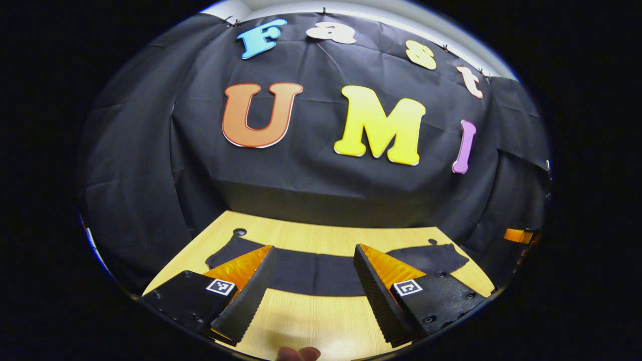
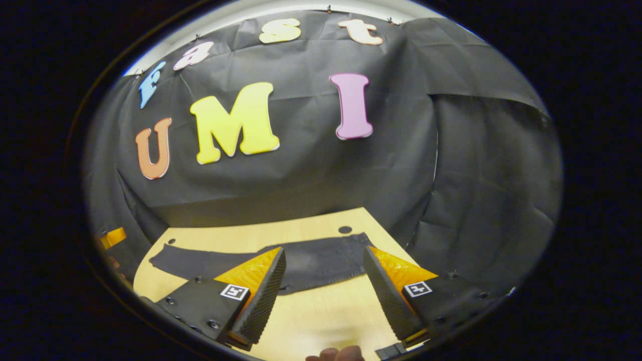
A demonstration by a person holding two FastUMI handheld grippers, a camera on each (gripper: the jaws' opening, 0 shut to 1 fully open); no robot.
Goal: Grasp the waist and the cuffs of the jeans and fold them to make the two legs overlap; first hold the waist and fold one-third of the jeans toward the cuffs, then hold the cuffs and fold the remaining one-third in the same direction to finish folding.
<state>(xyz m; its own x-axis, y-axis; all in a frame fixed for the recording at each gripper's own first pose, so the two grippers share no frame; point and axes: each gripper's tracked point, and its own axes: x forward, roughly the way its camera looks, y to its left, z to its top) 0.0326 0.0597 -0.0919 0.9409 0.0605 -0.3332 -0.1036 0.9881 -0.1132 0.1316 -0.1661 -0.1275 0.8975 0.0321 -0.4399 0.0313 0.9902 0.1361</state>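
Note:
Dark jeans point(image 1: 316, 275) lie flat in a long strip across the wooden table point(image 1: 306, 316), running left to right. My left gripper point(image 1: 314, 253) hovers open over the near side of the table, with the strip's middle showing between its black ribbed fingers point(image 1: 248, 296). In the right gripper view the jeans point(image 2: 313, 264) stretch from the far left to a wider end at the right. My right gripper point(image 2: 323, 253) is open too, above that wider part, with nothing between its fingers point(image 2: 388, 296). I cannot tell which end is the waist.
Black cloth walls close in behind and beside the table. Small round holes point(image 1: 239, 232) point(image 2: 345, 229) sit in the tabletop behind the jeans. An orange part of the other gripper shows at the edges point(image 1: 516, 234) point(image 2: 113, 236). A person's fingertips point(image 1: 298, 354) show at the bottom.

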